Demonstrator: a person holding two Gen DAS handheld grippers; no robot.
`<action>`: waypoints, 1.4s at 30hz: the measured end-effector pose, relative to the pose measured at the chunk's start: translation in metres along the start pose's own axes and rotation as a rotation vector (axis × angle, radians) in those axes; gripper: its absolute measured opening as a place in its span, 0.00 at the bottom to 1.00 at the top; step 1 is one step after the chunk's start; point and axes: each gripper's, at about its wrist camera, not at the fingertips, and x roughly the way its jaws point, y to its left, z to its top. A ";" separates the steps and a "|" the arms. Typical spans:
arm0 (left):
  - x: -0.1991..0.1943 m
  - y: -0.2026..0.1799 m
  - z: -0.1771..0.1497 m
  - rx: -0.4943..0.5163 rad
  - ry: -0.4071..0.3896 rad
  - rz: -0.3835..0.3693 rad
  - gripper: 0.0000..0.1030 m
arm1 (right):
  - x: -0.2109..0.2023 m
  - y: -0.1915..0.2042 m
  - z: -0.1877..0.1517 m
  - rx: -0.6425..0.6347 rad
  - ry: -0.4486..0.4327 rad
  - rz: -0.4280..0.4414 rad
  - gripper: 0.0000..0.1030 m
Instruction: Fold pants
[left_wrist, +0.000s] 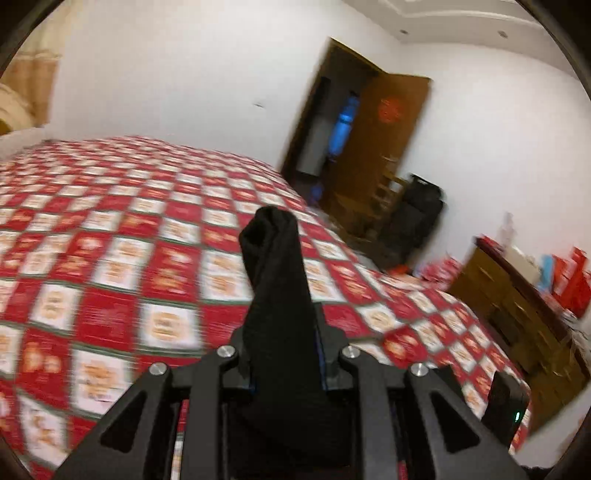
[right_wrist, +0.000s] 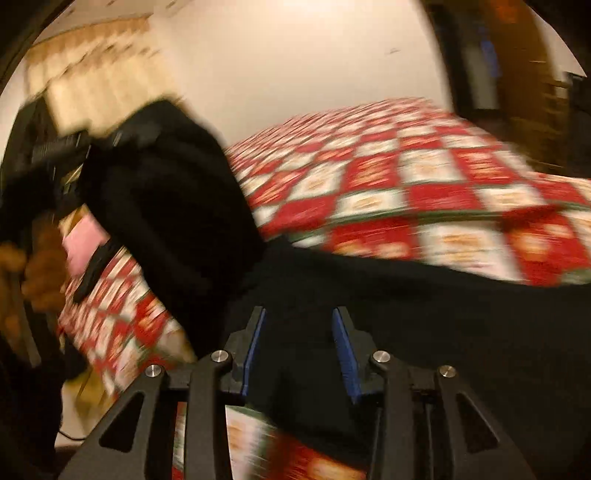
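Fold barely begun: left gripper (left_wrist: 284, 314) clamped on lifted black pants (right_wrist: 424, 314); right gripper (right_wrist: 299, 350) stood part-open, pads clear of cloth, over checked bedspread (left_wrist: 110, 240).

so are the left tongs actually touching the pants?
Touching. In the left wrist view the left tongs are shut on a bunch of the black pants, with the cloth standing up out of the closed fingers above the checked bedspread.

Black pants (left_wrist: 275, 280) lie over a red-and-white checked bedspread (left_wrist: 110, 258); the right tool's pads (right_wrist: 345, 354) are blue.
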 end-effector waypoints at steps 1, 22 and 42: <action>-0.003 0.005 0.000 -0.009 -0.003 0.016 0.22 | 0.014 0.009 0.000 -0.014 0.031 0.036 0.38; 0.013 -0.077 0.000 0.088 0.033 -0.217 0.22 | -0.165 -0.131 -0.015 0.459 -0.336 -0.074 0.38; 0.115 -0.275 -0.144 0.656 0.342 -0.232 0.50 | -0.270 -0.179 -0.087 0.667 -0.455 -0.323 0.40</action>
